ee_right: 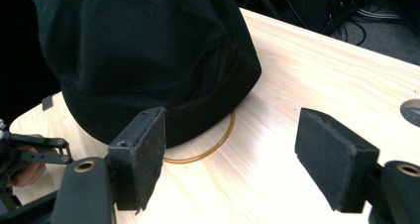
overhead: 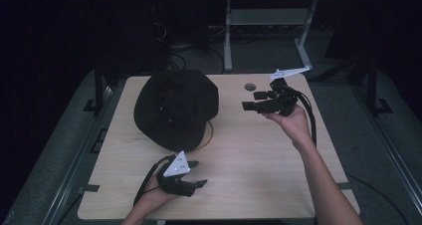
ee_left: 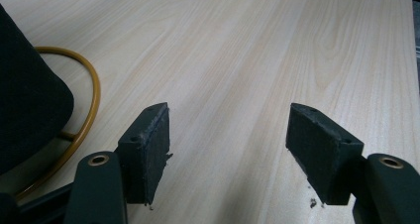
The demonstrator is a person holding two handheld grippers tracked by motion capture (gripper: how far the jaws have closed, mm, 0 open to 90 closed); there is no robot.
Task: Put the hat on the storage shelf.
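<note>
High view: black hat [overhead: 175,108] on wooden surface [overhead: 249,155], covering a yellow ring [ee_right: 218,144]. Left tongs [overhead: 195,172] spread, empty, near its brim; right tongs [overhead: 251,100] spread, raised beside it.

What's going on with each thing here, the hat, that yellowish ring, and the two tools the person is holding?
Black hat: lying on the wooden table, untouched.
Yellow cord loop: flat on the table, partly under the hat.
Left tool: open, holding nothing, low near the table's front.
Right tool: open, holding nothing, raised and pointing toward the hat.
</note>
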